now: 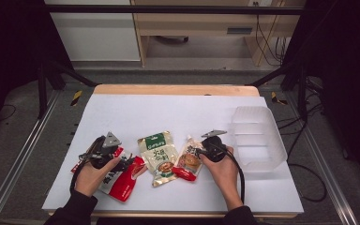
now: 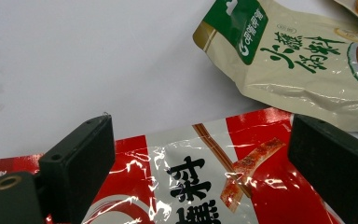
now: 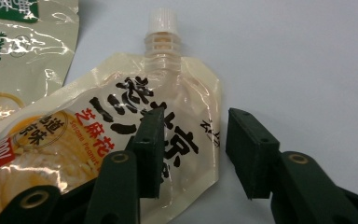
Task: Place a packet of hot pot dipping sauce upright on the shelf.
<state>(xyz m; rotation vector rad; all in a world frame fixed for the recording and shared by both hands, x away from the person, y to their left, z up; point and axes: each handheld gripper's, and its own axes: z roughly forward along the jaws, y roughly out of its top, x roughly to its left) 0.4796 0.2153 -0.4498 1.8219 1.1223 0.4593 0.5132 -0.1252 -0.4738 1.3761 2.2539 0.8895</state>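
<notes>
Three food pouches lie in a row on the white table top [image 1: 178, 110]. My left gripper [image 1: 101, 152] [image 2: 200, 158] hovers open over the red pouch [image 1: 124, 183] [image 2: 205, 182], its jaws wide on either side of the pouch's top edge. The beige pouch with a green header [image 1: 158, 158] [image 2: 298, 70] [image 3: 14, 51] lies in the middle. My right gripper [image 1: 205, 147] [image 3: 193, 149] is low over the cream spouted pouch [image 1: 189, 161] [image 3: 88, 140]. One jaw rests over its printed face, the other beyond its right edge, with a gap between the pads.
A clear plastic bin [image 1: 258, 138] stands at the right of the table, just beyond my right hand. The far half of the white top is bare. A wooden edge [image 1: 168, 89] runs along the back, with dark frame rails on both sides.
</notes>
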